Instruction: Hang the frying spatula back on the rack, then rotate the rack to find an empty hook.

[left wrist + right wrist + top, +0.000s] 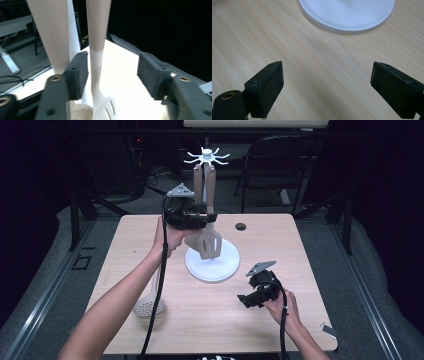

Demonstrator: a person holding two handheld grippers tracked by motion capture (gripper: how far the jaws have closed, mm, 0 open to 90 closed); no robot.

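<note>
Since the beige slotted plastic spatula (210,240) is hanging by its handle from the white spoked utensil stand (212,265) at the middle of the light wooden counter (150,235), I'm treating it as a light, stiff, fairly slick thing that will swing if nudged. The handle's narrow neck, just above the blade, looks like the best place to take hold. My left tongs (202,218) are raised level at that handle, spread around it in the left gripper view, pads not pressing on it. A second beige utensil is hanging just beside it. A beige perforated skimmer (149,306) is lying near the counter's left front. My right tongs (245,301) are resting low over bare counter near the stand's round base, spread wide with nothing between them.
</note>
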